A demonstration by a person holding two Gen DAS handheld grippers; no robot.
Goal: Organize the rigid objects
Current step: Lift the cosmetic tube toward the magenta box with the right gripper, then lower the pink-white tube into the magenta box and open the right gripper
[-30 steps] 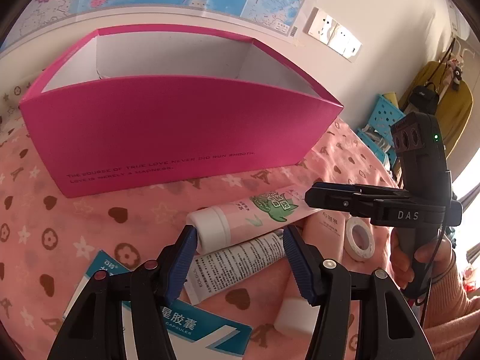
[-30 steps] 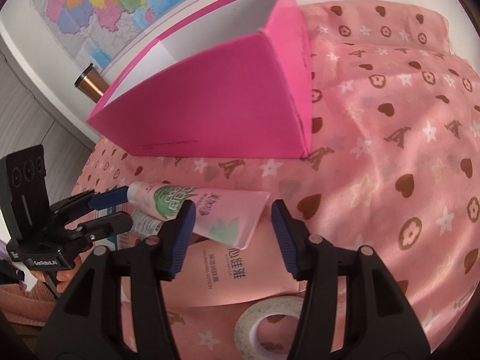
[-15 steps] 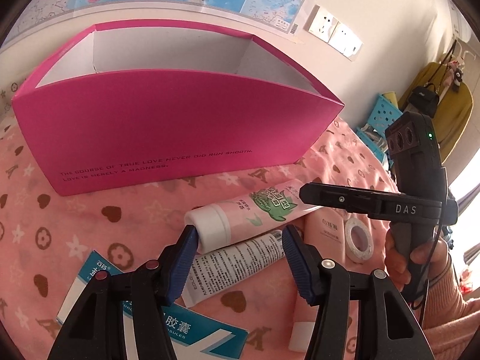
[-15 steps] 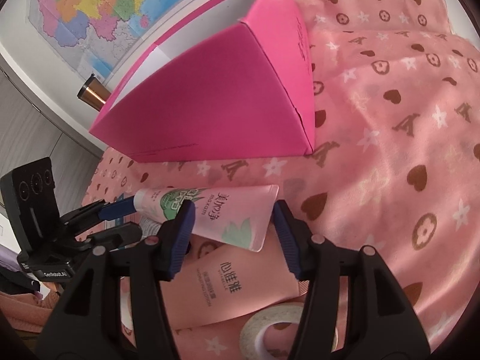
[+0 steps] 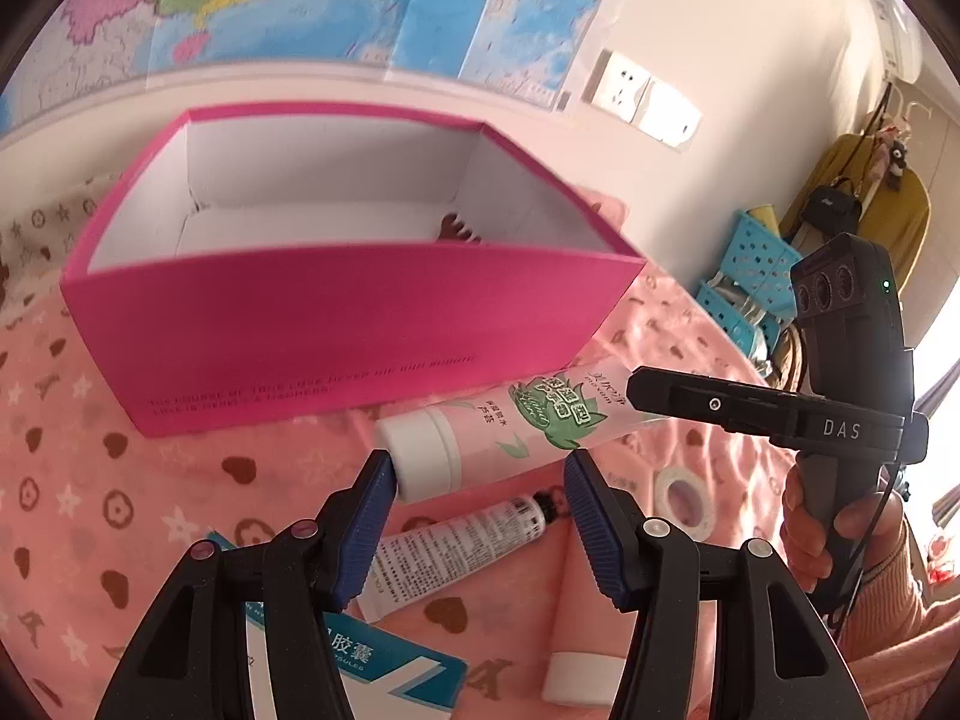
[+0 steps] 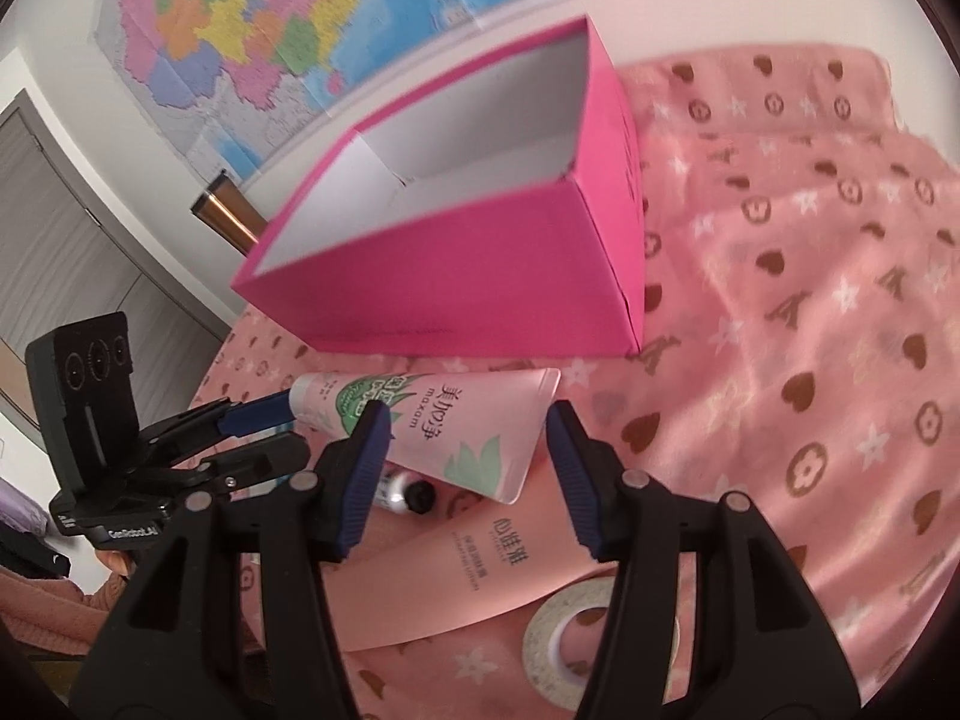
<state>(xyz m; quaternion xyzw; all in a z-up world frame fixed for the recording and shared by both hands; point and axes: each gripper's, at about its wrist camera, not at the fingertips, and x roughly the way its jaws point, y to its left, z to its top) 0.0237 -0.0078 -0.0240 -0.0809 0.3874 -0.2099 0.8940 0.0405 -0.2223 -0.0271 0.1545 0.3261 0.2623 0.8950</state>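
A pink tube with a white cap and green leaf print (image 5: 510, 438) hangs level above the cloth, just in front of the open magenta box (image 5: 360, 324). My left gripper (image 5: 480, 516) holds its cap end between the blue pads. My right gripper (image 6: 468, 474) holds its flat crimped end (image 6: 480, 438). Both sets of jaws stand wide with the tube across them. The box (image 6: 480, 252) looks empty inside, apart from a small dark thing at its far right.
Below the tube on the pink patterned cloth lie a small white tube with a black cap (image 5: 456, 546), a larger pink lotion tube (image 6: 468, 564), a roll of tape (image 6: 576, 630) and a blue and white medicine box (image 5: 342, 660). A wall with maps stands behind the box.
Both grippers have risen with the pink tube, which was lying on the other tubes and now hangs above them. The view now looks down into the box.
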